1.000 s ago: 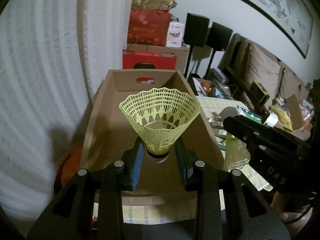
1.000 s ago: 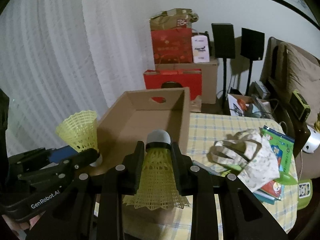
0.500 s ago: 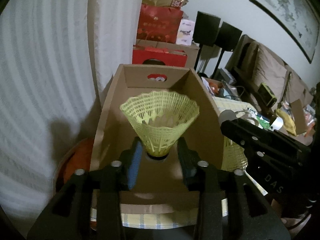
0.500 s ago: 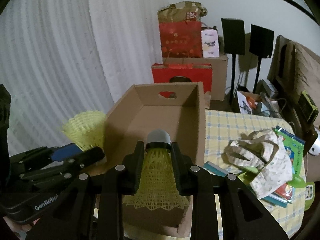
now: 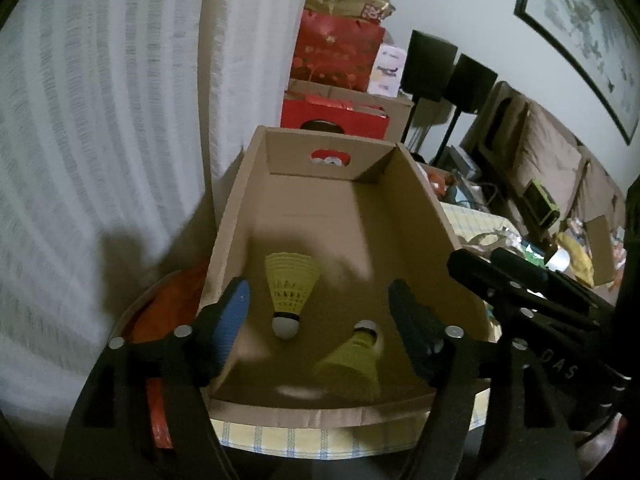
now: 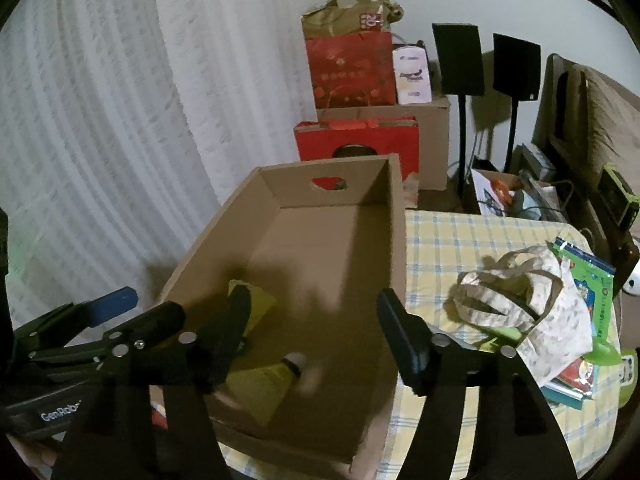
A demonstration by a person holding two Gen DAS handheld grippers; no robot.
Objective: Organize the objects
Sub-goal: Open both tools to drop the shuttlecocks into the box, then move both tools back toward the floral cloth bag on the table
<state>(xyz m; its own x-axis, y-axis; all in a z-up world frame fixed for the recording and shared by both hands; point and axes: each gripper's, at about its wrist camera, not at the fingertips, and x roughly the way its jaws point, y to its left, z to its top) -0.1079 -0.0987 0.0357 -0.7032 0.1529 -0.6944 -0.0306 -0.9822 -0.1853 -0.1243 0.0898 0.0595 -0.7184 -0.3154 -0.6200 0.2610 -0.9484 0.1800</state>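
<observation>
Your left tool (image 5: 320, 312) is spread wide, nothing between its pads; its jaws have just been opening, and the shuttlecock it carried is now clear of them. Your right tool (image 6: 312, 332) is the same: jaws apart, just opened, nothing clamped. Both hang over the near end of the cardboard box (image 5: 424, 216), pointing down into it. In the left wrist view, the first shuttlecock (image 5: 290, 288) shows inside the box, cork toward you and skirt toward the far wall, slightly blurred, so you cannot tell whether it is resting on the floor of the box. The second shuttlecock (image 5: 356, 356) is to its right, near the front wall, cork pointing away from you, also blurred. In the right wrist view that second one (image 6: 272, 380) sits low between the right tool's fingers but touches neither; the first (image 6: 256, 308) is half hidden behind the left finger of that tool. The box stands on the tabletop (image 6: 460, 240), which has a yellow checked cloth, at its left edge next to the white curtain (image 6: 100, 120). To the right of the box, well apart from it, there is a crumpled cloth bag (image 6: 528, 312) lying on a stack of colourful books (image 6: 592, 280). Behind the box: red gift bags (image 6: 352, 68) stacked on a carton, and two black speakers (image 6: 460, 60) on stands.
</observation>
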